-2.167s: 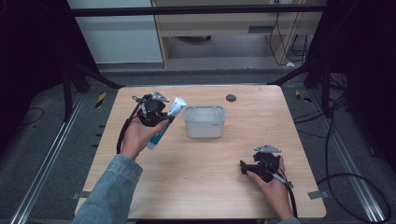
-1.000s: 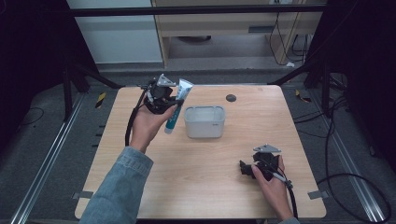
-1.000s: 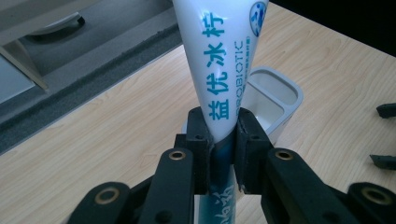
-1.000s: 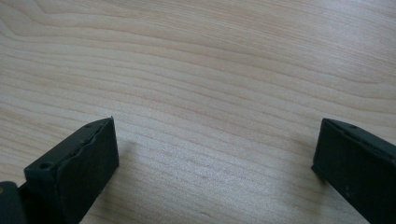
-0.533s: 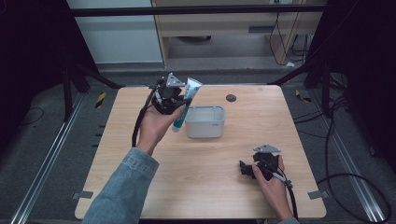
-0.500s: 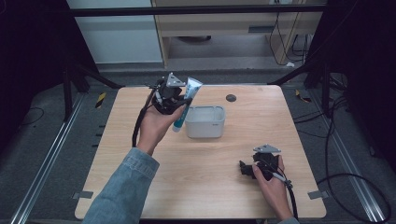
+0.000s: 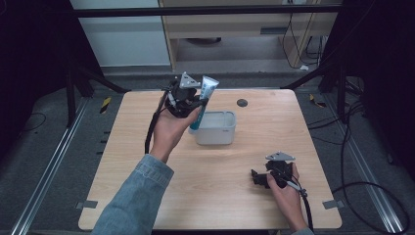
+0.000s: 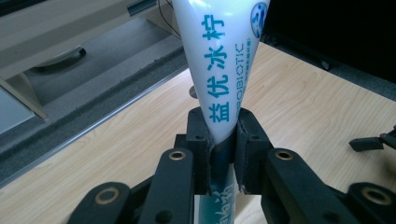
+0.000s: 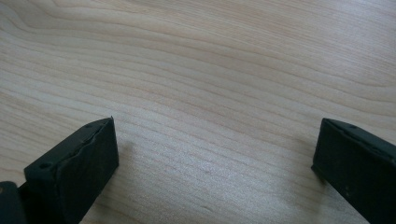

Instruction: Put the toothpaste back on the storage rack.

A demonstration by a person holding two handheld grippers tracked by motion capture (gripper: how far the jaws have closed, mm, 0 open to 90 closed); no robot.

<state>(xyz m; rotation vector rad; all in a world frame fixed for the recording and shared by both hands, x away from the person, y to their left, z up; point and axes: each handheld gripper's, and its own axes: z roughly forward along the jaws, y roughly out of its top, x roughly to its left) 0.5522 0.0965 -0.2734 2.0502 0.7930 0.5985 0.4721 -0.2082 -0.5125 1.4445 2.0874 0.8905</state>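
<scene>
My left gripper (image 7: 199,104) (image 8: 222,140) is shut on a white and teal toothpaste tube (image 7: 202,100) (image 8: 219,60). It holds the tube nearly upright, crimped end up, over the left edge of a translucent plastic bin (image 7: 216,128) in the middle of the wooden table (image 7: 147,196). In the left gripper view both pads pinch the tube's lower part, and its bottom end is hidden behind the jaws. My right gripper (image 7: 255,178) (image 9: 215,158) rests low at the table's front right, open, with bare wood between its jaws.
A small dark round disc (image 7: 242,103) lies on the table behind the bin. Metal rails and cables run along the floor on both sides. A cabinet stands beyond the far edge.
My left hand has carried the tube up and to the right, from beside the bin to over its left edge, and tipped it more upright. The right hand has stayed put.
</scene>
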